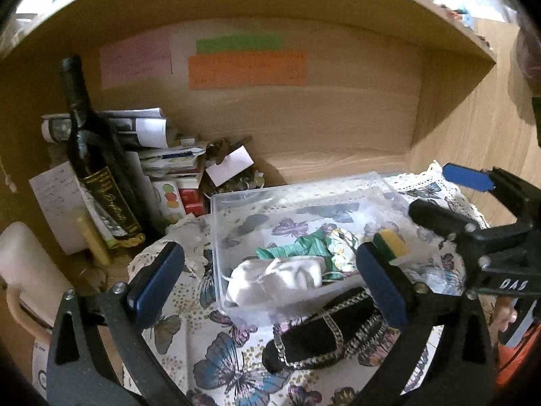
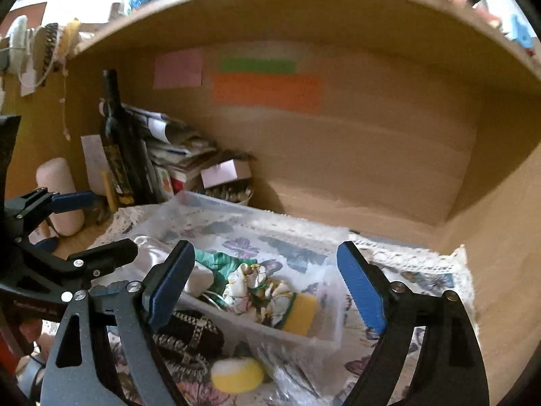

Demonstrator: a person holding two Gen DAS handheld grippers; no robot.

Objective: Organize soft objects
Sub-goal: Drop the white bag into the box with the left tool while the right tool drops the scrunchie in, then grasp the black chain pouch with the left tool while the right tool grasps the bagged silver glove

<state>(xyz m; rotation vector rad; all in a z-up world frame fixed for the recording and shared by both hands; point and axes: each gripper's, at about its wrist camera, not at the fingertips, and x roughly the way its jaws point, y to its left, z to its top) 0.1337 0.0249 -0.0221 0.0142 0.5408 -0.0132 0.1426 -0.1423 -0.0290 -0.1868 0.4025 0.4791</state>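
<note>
1. The wooden shelf bay has a back wall, a right side wall and a board overhead. Its right half is open room; the left rear corner is crowded.
2. One butterfly-print cloth with a lace edge covers the surface. Its right edge ends near the side wall.
3. One clear plastic box stands on the cloth, open at the top. Bare cloth lies along its near rim and to its right.
4. The left gripper hangs over the near left part of the box, its fingers wide apart and holding nothing.
5. The right gripper hangs over the box's right part, its fingers likewise spread wide and empty.
6. One dark bottle stands at the left, in front of a stack of papers.
7. Three coloured notes are stuck on the back wall: pink, green and orange.
8. Four soft things lie in the box: a white pouch, a green cloth, a flowered cloth and a yellow-green sponge at the right end.
9. One black studded pouch lies on the cloth, just outside the near rim.
10. One yellow and white ball, blurred, lies outside the box near the black pouch.
</note>
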